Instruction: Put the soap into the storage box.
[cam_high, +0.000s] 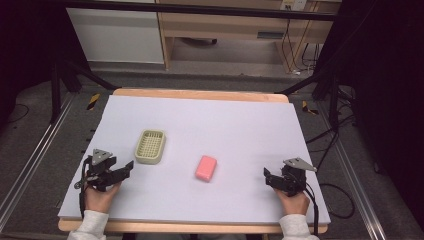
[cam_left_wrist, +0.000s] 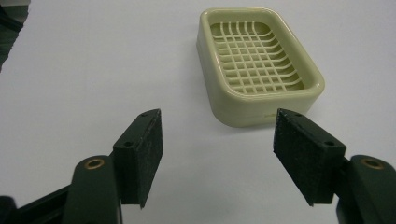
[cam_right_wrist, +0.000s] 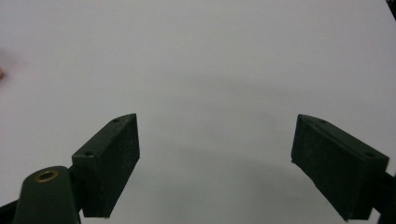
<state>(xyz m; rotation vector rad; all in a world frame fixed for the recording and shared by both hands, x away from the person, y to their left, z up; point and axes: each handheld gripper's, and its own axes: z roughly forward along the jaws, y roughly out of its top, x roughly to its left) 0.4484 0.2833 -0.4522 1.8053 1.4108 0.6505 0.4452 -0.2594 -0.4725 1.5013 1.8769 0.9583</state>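
Left tool (cam_high: 129, 167) and right tool (cam_high: 266, 175), both released and empty, rest on the bench (cam_high: 250, 130); soap (cam_high: 206, 168) lies right of the dish (cam_high: 150, 146).

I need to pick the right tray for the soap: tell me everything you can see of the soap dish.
The soap dish is a pale cream-green rounded rectangle that looks like plastic, with a raised rim and a lattice grid floor. It is empty and sits flat, upright, on the white table cover, touching nothing else.
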